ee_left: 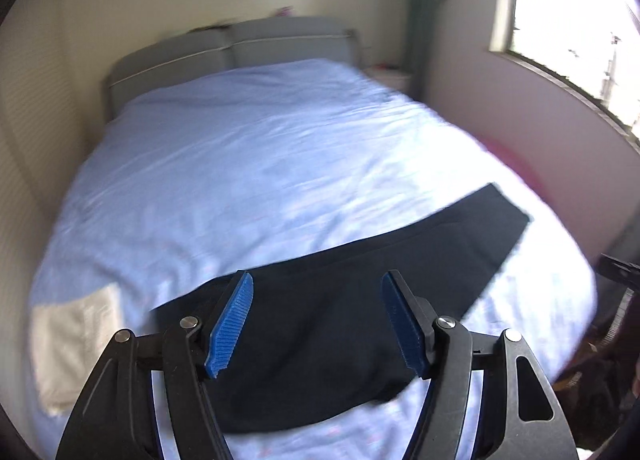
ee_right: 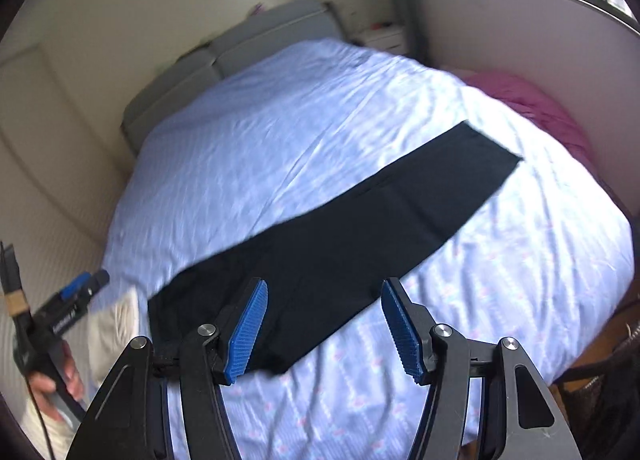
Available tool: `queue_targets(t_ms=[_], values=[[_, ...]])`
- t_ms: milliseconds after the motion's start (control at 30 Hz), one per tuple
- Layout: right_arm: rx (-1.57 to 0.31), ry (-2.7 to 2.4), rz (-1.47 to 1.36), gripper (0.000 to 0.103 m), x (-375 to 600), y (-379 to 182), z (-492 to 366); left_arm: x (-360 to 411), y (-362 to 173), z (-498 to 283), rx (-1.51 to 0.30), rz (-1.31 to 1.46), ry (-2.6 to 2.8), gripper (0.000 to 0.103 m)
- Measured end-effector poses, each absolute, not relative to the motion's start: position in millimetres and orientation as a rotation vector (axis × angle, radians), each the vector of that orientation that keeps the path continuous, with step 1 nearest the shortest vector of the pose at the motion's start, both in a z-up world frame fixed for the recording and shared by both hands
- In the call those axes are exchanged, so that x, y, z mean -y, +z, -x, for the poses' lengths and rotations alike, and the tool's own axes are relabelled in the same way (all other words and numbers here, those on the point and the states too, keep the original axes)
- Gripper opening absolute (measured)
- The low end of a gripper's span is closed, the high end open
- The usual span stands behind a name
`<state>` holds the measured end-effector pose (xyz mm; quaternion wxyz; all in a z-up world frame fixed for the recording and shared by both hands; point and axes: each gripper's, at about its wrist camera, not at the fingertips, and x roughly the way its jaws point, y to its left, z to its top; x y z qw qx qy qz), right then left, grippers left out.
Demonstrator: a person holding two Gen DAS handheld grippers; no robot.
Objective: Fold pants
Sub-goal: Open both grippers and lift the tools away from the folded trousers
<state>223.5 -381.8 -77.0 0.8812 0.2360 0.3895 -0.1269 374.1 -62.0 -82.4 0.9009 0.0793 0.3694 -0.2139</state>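
The black pants (ee_right: 340, 236) are laid flat on the bed (ee_right: 280, 132), long axis running lower left to upper right; the left gripper (ee_left: 316, 324) and right gripper (ee_right: 324, 328) are held open, empty.

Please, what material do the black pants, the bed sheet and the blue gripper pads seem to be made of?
Black pants: probably a soft matte woven or knit fabric; they lie limp and flat, without shine.
Bed sheet: likely light cotton-like cloth, pale blue with a faint pattern; fine wrinkles show.
Blue pads of the left gripper: seemingly ribbed rubber or soft plastic, on black hard-plastic fingers with metal pins.
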Motion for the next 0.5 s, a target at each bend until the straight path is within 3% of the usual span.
queue_targets(t_ms=[500], values=[[-0.703,-0.415,-0.538,0.061,590,-76,-214,349,-61,-409,-0.707,-0.246,-0.805,0.066]])
